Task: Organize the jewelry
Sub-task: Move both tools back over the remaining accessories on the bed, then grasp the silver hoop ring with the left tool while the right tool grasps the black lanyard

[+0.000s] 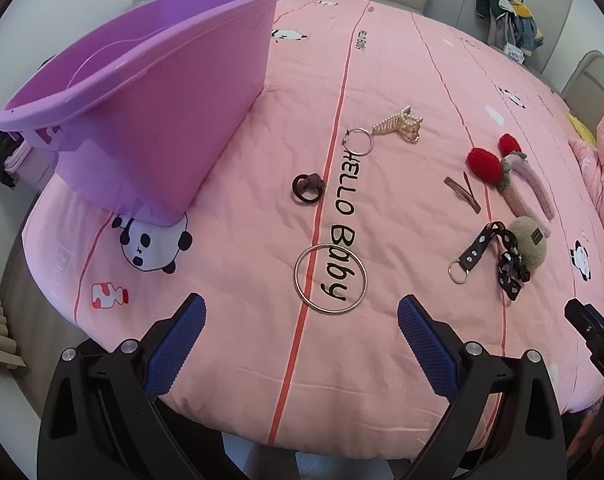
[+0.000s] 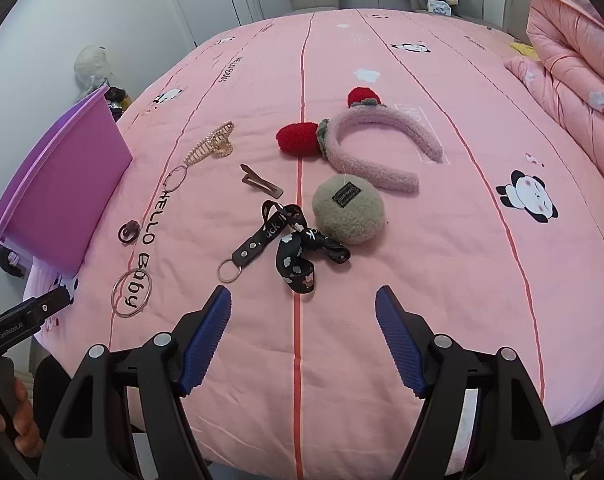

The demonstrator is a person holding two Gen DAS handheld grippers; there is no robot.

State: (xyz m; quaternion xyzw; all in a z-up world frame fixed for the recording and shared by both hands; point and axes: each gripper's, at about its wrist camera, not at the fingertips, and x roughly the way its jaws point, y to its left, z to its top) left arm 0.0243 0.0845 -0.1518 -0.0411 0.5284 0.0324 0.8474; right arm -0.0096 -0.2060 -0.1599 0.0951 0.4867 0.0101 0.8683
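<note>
In the left wrist view, the left claw (image 1: 300,334) is seen spread wide and empty, a metal bangle (image 1: 330,279) lying just ahead on the bed (image 1: 402,80). In the right wrist view, the right claw (image 2: 302,326) is held apart, empty; a black keyring strap (image 2: 258,244) lies just beyond.

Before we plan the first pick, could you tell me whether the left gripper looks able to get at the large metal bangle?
Probably yes: the left gripper is open and empty, and the metal bangle lies flat on the pink bedspread just ahead of it, with nothing between.

1 basin (image 1: 150,120), 2 rings (image 1: 330,279), 2 clips (image 1: 398,124).
</note>
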